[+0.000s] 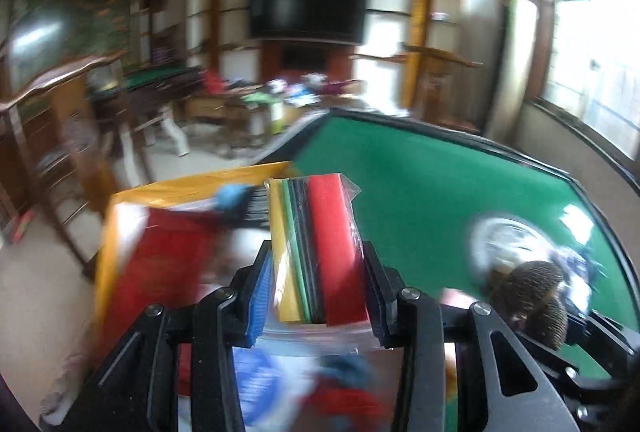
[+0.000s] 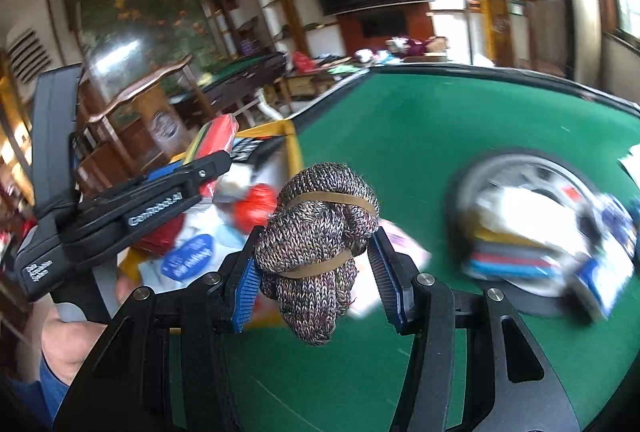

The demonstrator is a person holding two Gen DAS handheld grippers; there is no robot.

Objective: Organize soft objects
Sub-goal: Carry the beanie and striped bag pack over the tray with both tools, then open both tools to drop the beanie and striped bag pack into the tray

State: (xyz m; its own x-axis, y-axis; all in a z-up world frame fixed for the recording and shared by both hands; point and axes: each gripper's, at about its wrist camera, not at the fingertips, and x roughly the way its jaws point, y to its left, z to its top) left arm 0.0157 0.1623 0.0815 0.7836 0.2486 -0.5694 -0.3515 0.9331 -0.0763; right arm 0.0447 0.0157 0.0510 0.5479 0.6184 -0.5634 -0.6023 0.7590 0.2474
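Observation:
My left gripper [image 1: 318, 272] is shut on a clear plastic pack of soft coloured sheets [image 1: 332, 232], yellow, green, black and red, held on edge above the rim of a yellow box [image 1: 192, 184]. My right gripper [image 2: 316, 252] is shut on a mottled brown-grey knitted bundle [image 2: 316, 216] tied with two rubber bands. It hangs over the green table [image 2: 420, 120], just right of the yellow box [image 2: 292, 140]. The bundle [image 1: 528, 284] also shows at the lower right of the left wrist view. In the right wrist view the sheet pack [image 2: 214, 138] pokes out beyond the left gripper's body.
The yellow box holds several blurred red, white and blue items. A round tray [image 2: 532, 160] with a pile of packets sits on the table to the right. A person's hand [image 2: 72, 336] grips the left tool. Wooden furniture and a cluttered table stand beyond the table's far edge.

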